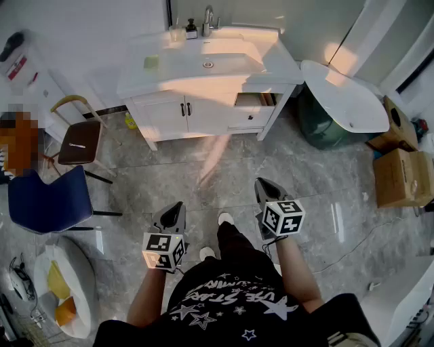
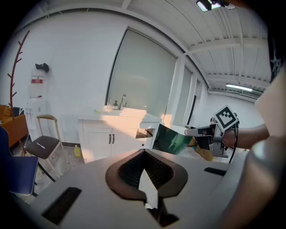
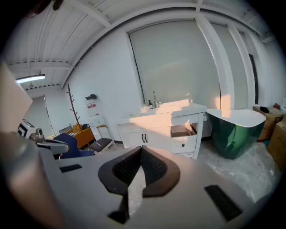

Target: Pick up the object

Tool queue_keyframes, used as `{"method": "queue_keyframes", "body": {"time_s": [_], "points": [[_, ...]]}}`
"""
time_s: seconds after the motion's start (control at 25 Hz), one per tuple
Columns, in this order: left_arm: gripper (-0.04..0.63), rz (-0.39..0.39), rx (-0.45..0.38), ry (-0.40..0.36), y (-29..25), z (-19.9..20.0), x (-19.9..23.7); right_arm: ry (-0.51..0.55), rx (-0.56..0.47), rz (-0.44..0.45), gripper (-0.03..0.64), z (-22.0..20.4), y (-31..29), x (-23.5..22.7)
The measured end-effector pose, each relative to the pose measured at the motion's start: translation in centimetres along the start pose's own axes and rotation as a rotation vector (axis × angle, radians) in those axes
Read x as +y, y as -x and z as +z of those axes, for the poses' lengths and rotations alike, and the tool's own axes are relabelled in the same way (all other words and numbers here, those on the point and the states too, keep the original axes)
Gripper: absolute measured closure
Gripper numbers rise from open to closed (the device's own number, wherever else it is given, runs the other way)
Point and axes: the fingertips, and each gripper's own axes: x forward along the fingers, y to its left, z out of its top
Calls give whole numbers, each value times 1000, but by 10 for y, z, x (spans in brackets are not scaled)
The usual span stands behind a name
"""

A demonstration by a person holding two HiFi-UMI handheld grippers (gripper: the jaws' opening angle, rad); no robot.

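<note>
Grey, glossy stone tiles cover the floor where the person stands, one gripper in each hand held low in front of the body. The left gripper is clenched: in the left gripper view its two ribbed pads meet at the tips with nothing between them. The right gripper is clenched in the same way, its jaws closed tip to tip on empty air in the right gripper view. Both point toward a white vanity cabinet that stands well apart from them across the tiles.

The cabinet carries a sink basin with a chrome faucet behind it, and its upper right drawer stands pulled open. A small yellow bottle sits on the floor at the cabinet's left foot. To the cabinet's right is a green bathtub with a white rim, and beyond it lie cardboard boxes. On the left stand a brown-seated chair and, nearer the person, a blue chair.

Which of these things is the object to be picked up cannot be told; neither gripper touches any of them.
</note>
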Motion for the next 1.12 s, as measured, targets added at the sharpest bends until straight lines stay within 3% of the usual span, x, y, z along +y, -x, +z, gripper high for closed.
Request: {"method": "queue_keyframes", "body": {"time_s": [0.4, 0.6, 0.8, 1.04, 1.12], "points": [[580, 24, -25, 4, 6, 16, 12, 18, -24, 25, 605, 24, -10, 11], [580, 3, -15, 24, 5, 6, 11, 17, 0, 30, 604, 10, -8, 18], [580, 0, 18, 52, 18, -19, 14, -28, 26, 6, 604, -13, -5, 21], [580, 19, -11, 49, 38, -9, 29, -112, -36, -10, 599, 7, -9, 30], [580, 28, -24, 30, 40, -3, 34, -108, -52, 1, 495, 15, -14, 36]]}}
